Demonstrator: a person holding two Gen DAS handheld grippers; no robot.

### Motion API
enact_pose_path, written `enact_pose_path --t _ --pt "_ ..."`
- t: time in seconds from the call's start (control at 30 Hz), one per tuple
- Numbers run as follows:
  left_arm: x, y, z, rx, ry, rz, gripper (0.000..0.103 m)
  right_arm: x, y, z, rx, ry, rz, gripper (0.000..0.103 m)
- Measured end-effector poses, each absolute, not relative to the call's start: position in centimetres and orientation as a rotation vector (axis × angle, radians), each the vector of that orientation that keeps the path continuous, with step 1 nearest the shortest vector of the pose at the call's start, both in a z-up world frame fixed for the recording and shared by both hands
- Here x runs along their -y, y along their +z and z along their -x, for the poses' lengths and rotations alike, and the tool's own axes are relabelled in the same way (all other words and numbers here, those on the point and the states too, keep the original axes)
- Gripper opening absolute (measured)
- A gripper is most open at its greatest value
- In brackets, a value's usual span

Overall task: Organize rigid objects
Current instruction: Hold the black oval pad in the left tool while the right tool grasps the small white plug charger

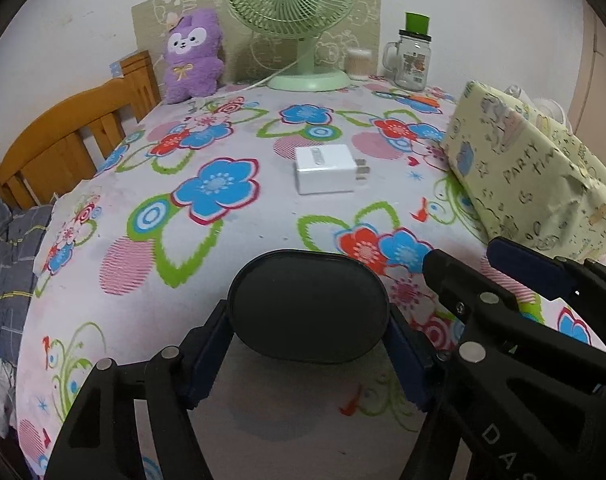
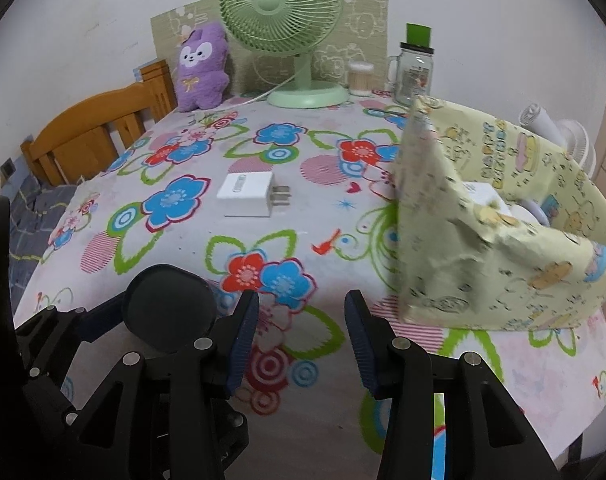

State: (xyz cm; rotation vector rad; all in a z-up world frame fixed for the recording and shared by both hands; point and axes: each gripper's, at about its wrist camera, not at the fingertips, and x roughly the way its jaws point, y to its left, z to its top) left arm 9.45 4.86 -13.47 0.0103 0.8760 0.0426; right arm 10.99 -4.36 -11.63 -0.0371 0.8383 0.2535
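Observation:
A black oval case (image 1: 309, 308) is lifted just over the flowered tablecloth, and my left gripper (image 1: 307, 316) is shut on it, a blue pad against each end. The right wrist view shows the same case (image 2: 169, 304) at lower left. My right gripper (image 2: 301, 320) stands open over the cloth with nothing between its fingers; it also shows at the right (image 1: 467, 254) of the left wrist view. A white plug charger (image 1: 325, 168) (image 2: 249, 194) lies flat mid-table, prongs pointing right. A pale yellow cartoon-print box (image 2: 483, 264) (image 1: 535, 176) stands at the right, with white items inside.
Along the back wall stand a green desk fan (image 1: 295, 4), a purple plush (image 1: 193, 56), a cotton-swab tub (image 1: 359, 64) and a glass mug-jar with a green cap (image 1: 413, 60). A wooden chair back (image 1: 63, 140) is beyond the table's left edge.

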Motion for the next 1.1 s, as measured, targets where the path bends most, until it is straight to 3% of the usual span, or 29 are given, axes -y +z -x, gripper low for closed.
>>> enact_pose_path --t 0.27,0.33,0.63,1.1 --pt "-7.1 -13.2 -10.5 -0.871 0.072 0.013 0.075 2.0 -11.4 -12.5 -0.844 0.281 0.048 0.05" --pt "-7.6 -13.0 -10.7 -0.863 0.08 0.008 0.075 1.5 -11.5 -12.9 -0.851 0.281 0.051 0.06" --pt "-9.3 -12.5 -12.3 -0.851 0.088 0.002 0.075 -0.5 -11.2 -15.0 -0.84 0.289 0.062 0.073" --pt "-10.1 -12.6 -15.4 -0.876 0.048 -0.028 0.075 -1.5 -11.4 -18.1 -0.84 0.244 0.075 0.079"
